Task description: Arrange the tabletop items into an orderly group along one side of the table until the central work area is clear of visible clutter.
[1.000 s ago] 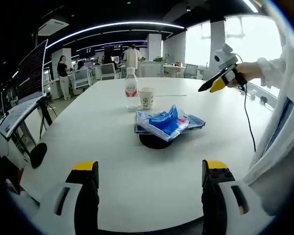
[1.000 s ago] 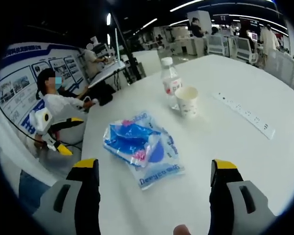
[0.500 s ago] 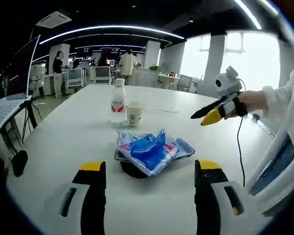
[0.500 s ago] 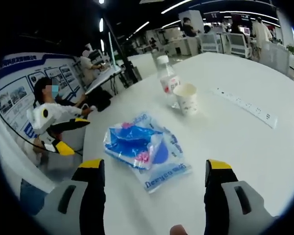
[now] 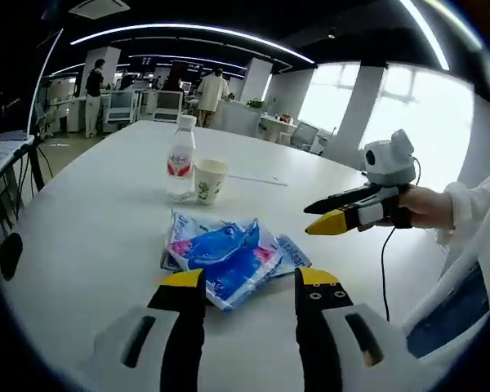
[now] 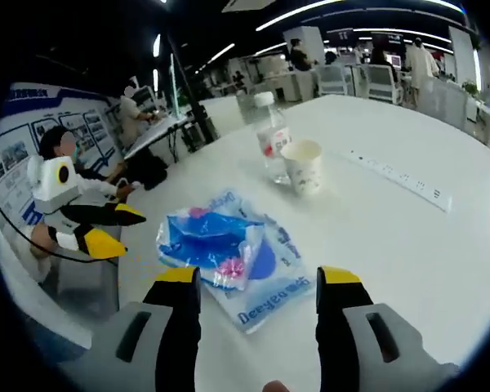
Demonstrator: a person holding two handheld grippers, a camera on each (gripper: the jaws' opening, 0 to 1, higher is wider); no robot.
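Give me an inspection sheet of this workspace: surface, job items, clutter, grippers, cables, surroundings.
Surface: white table, mostly bare.
Job's things: blue plastic packets piled near the table edge; water bottle and paper cup upright, side by side farther back.
Clutter: white power strip lying flat beyond the cup.
Grippers: left gripper and right gripper open, at the packets, holding nothing.
Cables: cable hanging from the right gripper.
Surroundings: open office, desks, chairs, people standing.

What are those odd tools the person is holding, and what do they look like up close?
Each hand-held gripper has two black jaws capped with yellow tips, set in a pale grey body. The right gripper, seen from the side, carries a rounded grey housing on top and trails a thin black cable. The left gripper looks the same. The person wears a white long sleeve.
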